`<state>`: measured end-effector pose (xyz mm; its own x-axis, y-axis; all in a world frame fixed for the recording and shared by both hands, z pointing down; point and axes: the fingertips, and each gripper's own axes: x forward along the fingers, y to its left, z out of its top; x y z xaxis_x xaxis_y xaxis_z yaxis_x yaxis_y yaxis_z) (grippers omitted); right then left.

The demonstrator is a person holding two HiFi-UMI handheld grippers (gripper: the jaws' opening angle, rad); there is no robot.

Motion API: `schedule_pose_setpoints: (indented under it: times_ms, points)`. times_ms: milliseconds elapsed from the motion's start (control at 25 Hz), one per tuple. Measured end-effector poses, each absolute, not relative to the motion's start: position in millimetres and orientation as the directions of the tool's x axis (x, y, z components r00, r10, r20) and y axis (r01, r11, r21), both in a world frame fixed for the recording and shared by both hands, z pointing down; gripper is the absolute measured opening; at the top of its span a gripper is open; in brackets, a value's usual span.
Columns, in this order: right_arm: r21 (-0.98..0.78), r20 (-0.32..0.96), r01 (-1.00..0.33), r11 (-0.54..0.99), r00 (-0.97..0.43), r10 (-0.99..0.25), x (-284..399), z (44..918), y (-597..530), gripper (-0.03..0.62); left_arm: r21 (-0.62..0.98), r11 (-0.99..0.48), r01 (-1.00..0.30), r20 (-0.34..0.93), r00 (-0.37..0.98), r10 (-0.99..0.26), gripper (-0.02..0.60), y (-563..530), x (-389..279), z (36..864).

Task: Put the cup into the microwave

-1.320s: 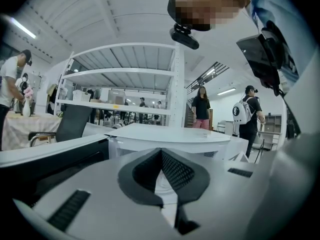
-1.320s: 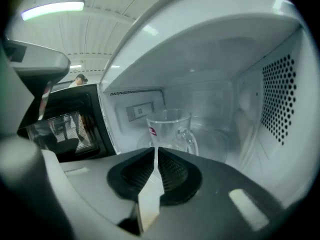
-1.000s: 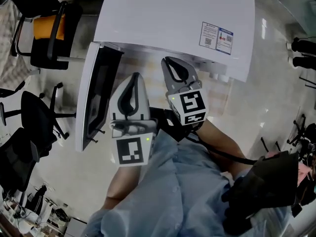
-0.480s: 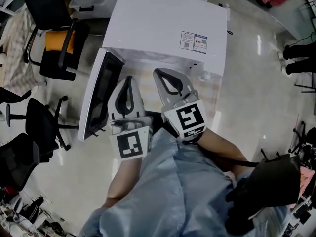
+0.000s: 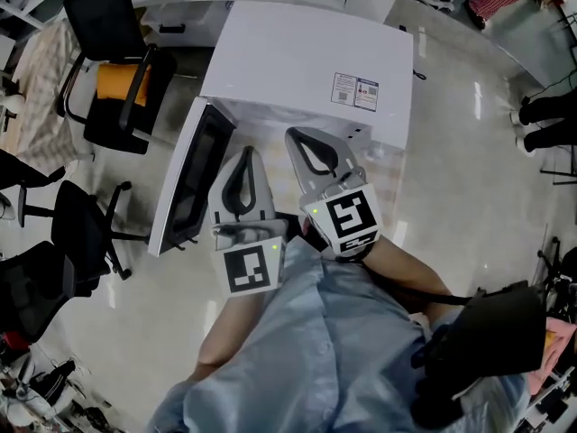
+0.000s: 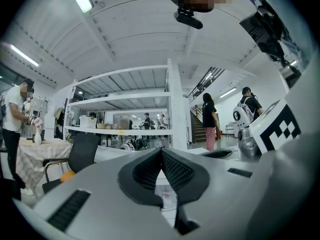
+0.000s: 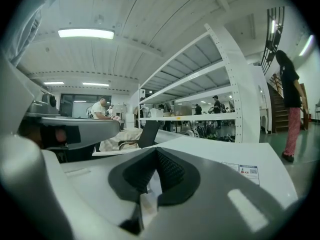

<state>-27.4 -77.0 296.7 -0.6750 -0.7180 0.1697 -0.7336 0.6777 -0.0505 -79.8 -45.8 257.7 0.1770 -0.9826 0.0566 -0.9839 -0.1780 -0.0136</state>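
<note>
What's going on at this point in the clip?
A person stands at a white microwave whose door is swung open to the left. They hold the left hand-held gripper and the right hand-held gripper side by side in front of the opening. Each has its jaws together with nothing between them. No cup shows in any view, so the cup is not being carried at this moment.

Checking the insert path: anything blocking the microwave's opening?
Nothing visible. The door is swung open to the left of the microwave. Only the left gripper and right gripper, both shut and empty, hang in front of it. No cup shows in any view.
</note>
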Motion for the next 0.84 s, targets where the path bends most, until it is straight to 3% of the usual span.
schedule_pose_setpoints:
  times_ms: [840]
  points:
    - [-0.018,0.146,-0.754,0.656,-0.652,-0.744,-24.6,290.8,-83.3,0.002,0.004,-0.18,-0.984,0.059,0.18,-0.982,0.008,-48.7,-89.2,260.3]
